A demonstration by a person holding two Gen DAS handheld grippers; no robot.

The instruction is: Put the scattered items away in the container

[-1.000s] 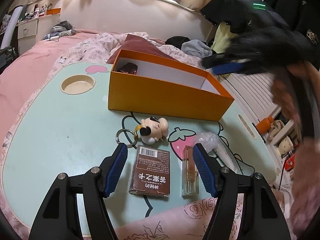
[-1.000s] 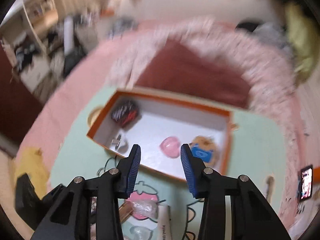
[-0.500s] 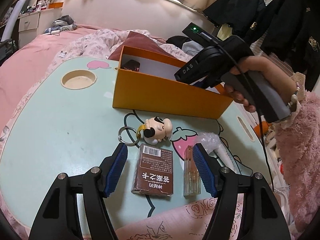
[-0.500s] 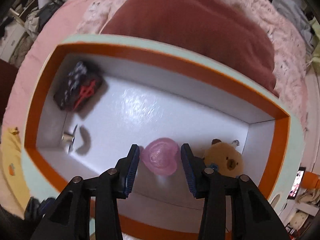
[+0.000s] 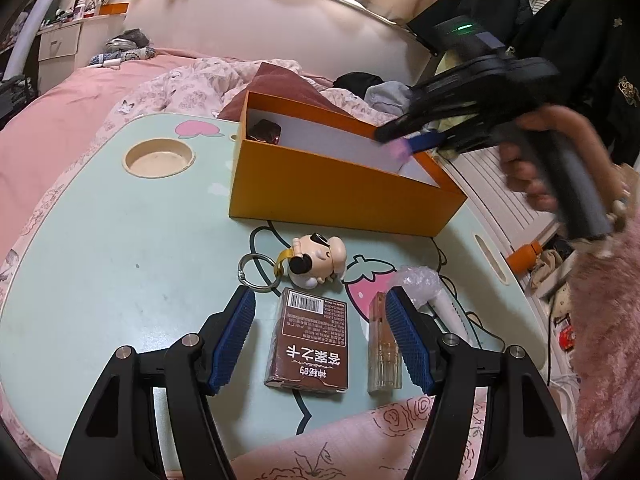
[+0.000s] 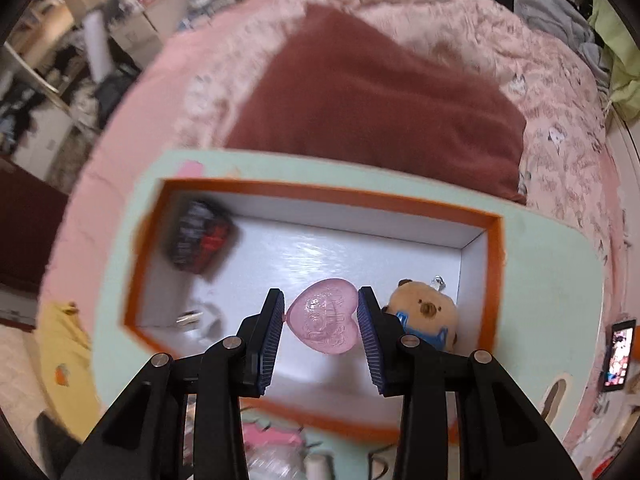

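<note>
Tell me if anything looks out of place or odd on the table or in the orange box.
Nothing is damaged or spilled. One oddity: the right gripper, jaws closing, has the translucent pink heart-shaped piece between its pads above the orange cardboard box, although tidying means putting things in. The brown barcoded packet remains outside.

Home bedroom: pink bed (image 5: 80, 92), hanging coats (image 5: 568, 40)

Bear toy (image 6: 424, 314) lies in box (image 5: 344, 196), seemingly right end.
</note>
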